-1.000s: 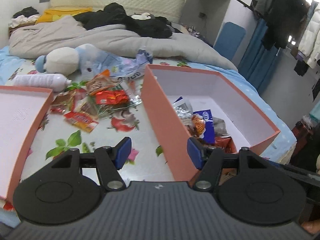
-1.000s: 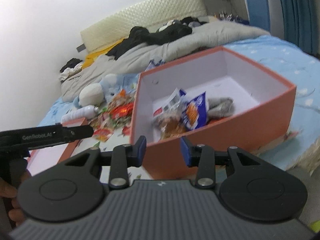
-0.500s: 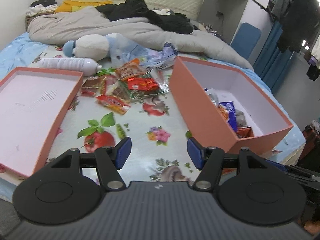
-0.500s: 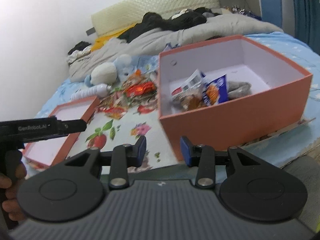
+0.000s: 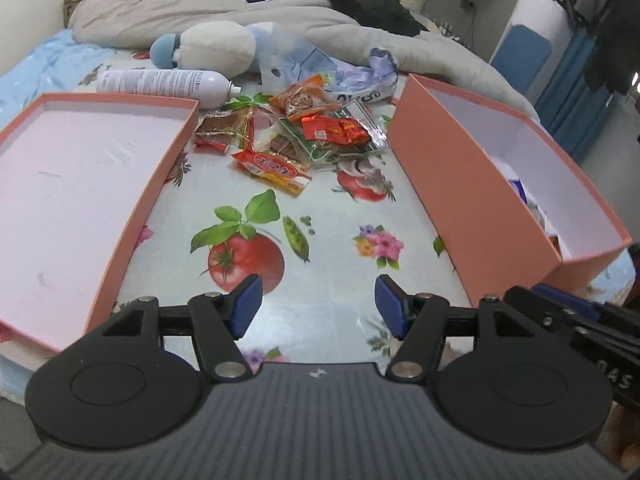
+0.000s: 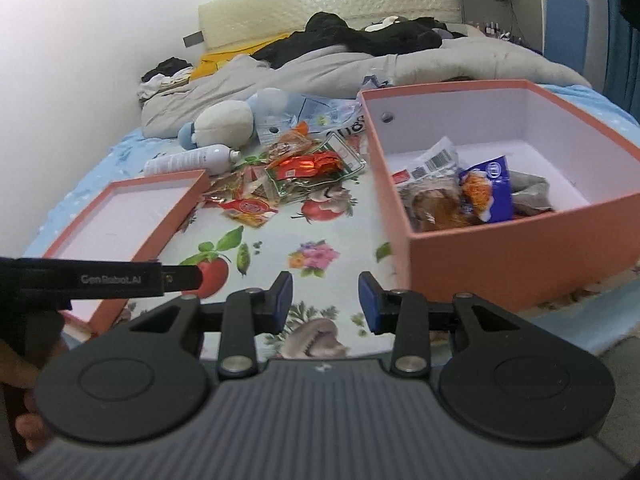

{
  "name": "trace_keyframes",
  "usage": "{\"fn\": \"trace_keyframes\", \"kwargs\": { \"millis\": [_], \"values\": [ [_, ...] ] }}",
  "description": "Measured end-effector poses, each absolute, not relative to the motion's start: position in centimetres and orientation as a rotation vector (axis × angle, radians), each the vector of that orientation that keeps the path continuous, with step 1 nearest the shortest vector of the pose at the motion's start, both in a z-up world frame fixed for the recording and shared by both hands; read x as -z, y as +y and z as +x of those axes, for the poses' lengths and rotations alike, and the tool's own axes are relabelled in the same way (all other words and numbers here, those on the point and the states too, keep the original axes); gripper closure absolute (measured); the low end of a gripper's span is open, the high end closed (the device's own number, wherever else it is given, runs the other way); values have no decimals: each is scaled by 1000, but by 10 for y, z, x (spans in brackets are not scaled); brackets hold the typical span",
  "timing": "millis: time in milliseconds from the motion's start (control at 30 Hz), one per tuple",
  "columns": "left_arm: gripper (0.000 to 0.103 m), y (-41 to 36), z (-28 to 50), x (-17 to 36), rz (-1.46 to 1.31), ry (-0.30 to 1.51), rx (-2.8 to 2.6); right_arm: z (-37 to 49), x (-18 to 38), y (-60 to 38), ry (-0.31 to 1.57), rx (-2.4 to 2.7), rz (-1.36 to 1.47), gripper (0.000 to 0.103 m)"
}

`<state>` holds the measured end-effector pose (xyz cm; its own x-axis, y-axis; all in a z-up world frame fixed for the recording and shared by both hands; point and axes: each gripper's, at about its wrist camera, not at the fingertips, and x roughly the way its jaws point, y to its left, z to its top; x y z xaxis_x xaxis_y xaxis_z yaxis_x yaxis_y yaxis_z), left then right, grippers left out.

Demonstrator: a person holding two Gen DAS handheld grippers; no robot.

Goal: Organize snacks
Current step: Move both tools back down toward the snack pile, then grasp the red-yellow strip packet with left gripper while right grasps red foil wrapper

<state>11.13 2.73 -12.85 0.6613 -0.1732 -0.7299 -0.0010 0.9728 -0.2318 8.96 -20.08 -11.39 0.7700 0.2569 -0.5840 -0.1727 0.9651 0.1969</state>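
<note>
Loose snack packets (image 5: 304, 136) heaped on the fruit-print sheet (image 5: 320, 240), between box lid (image 5: 72, 184) and orange box (image 6: 520, 240).
More packets (image 6: 460, 196) lie inside the box; left gripper (image 5: 316, 304) and right gripper (image 6: 325, 300) both hover with jaws apart, empty.

At the left edge of the right wrist view, the black body of the left tool (image 6: 120, 279) carries the white lettering "GenRobot.AI". At the lower right edge of the left wrist view, the black body of the right tool (image 5: 600, 344) shows only the cut-off letters "DAS". Print on the red and yellow snack packet (image 5: 271, 166), the white bottle (image 5: 168, 82), the crumpled plastic bag (image 5: 352, 80) and the barcoded wrapper (image 6: 438, 158) in the box is too small or blurred to read.
</note>
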Motion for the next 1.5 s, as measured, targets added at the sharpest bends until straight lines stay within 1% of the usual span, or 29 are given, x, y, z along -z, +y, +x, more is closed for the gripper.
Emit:
{"fn": "trace_keyframes", "kwargs": {
  "millis": [67, 133, 167, 267, 400, 567, 600, 667, 833, 900, 1000, 1100, 1367, 1500],
  "values": [
    [35, 29, 121, 129, -220, 836, 96, 101, 115, -194, 633, -224, 137, 63],
    [32, 31, 132, 128, -205, 822, 76, 111, 114, -186, 616, -205, 128, 63],
    [28, 32, 137, 128, -196, 814, 69, 116, 113, -181, 599, -189, 114, 63],
    [27, 35, 150, 128, -165, 799, 49, 136, 116, -170, 593, -171, 117, 63],
    [22, 42, 166, 135, -152, 781, 10, 162, 122, -164, 586, -196, 146, 63],
    [22, 61, 197, 150, -250, 814, -7, 189, 132, -153, 589, -200, 137, 63],
    [22, 65, 202, 152, -260, 808, -4, 196, 135, -151, 597, -197, 135, 57],
    [22, 70, 215, 157, -260, 810, -15, 207, 141, -148, 611, -197, 136, 49],
    [23, 88, 251, 170, -295, 824, -7, 237, 148, -139, 620, -201, 141, 48],
    [23, 92, 264, 174, -285, 829, 0, 254, 149, -136, 630, -217, 150, 43],
    [27, 96, 284, 180, -258, 833, 29, 283, 151, -129, 671, -259, 154, 43],
    [28, 101, 303, 185, -233, 831, 22, 305, 152, -123, 671, -238, 129, 43],
    [28, 100, 337, 188, -103, 787, -32, 352, 173, -114, 723, -175, 43, 43],
    [28, 95, 354, 198, -32, 836, -68, 367, 183, -108, 749, -165, -13, 43]
  ]
}}
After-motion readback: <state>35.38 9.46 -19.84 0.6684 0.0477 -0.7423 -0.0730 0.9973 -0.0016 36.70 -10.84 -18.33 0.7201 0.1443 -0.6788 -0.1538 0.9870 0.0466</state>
